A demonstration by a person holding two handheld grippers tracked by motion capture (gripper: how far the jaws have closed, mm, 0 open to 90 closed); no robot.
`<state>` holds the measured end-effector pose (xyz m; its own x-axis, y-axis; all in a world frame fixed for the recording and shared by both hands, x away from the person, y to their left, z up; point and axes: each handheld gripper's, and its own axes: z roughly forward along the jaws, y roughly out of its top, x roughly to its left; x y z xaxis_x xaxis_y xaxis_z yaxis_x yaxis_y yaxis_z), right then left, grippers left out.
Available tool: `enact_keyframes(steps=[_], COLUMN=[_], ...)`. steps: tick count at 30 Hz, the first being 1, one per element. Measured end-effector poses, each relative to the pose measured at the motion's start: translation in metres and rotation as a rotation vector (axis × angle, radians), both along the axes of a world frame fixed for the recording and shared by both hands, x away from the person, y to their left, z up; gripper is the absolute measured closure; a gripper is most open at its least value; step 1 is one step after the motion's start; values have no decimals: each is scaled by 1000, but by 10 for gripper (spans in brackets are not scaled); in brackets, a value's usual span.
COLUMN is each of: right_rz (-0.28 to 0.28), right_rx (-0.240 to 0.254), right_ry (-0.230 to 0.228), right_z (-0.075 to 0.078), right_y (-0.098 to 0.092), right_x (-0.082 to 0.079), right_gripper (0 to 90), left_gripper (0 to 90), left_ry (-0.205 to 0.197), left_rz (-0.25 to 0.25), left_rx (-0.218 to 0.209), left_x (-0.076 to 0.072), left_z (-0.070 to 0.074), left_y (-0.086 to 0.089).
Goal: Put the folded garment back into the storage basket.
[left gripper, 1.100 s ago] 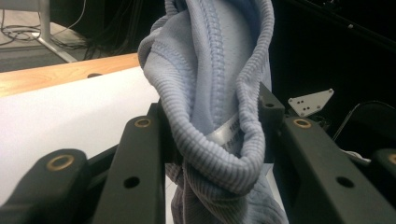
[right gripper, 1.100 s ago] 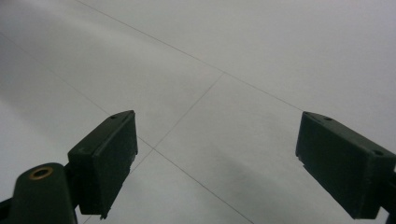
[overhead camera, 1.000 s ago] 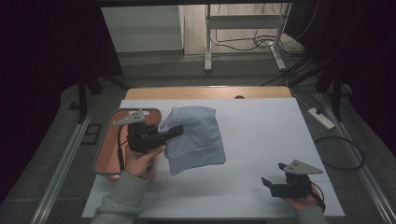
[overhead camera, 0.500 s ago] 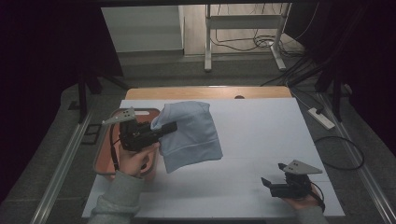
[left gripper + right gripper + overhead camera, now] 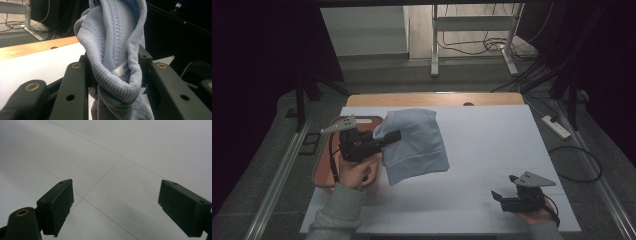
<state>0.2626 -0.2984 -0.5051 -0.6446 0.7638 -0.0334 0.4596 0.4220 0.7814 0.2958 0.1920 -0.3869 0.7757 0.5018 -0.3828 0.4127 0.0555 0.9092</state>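
Left gripper [image 5: 388, 137] lifts a light blue garment [image 5: 414, 145] by its ribbed edge at the left of the white table [image 5: 492, 135].

Its jaws are clamped on the bunched hem, the rest of the cloth draping down onto the table just right of an orange tray [image 5: 324, 167]. The right gripper [image 5: 498, 196] rests at the near right, well apart, jaws spread wide over bare tabletop with nothing between them.
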Motion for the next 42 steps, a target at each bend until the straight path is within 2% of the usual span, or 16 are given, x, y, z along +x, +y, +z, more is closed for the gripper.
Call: enact_keyframes(steps=[12, 18, 29, 42], right_rz=[0, 3, 13, 11], right_rx=[4, -1, -1, -5], right_ry=[-2, 0, 1, -3], right_z=[0, 0, -1, -1], right_y=[0, 0, 1, 1], right_x=[0, 0, 0, 0], right_gripper=[136, 136, 144, 143], left_gripper=[631, 630, 629, 628], left_ry=[0, 1, 16, 24], left_rz=[9, 9, 16, 9], left_rx=[-15, -9, -25, -12], left_x=[-1, 0, 1, 2], left_z=[1, 0, 0, -3], left_y=[5, 4, 12, 8])
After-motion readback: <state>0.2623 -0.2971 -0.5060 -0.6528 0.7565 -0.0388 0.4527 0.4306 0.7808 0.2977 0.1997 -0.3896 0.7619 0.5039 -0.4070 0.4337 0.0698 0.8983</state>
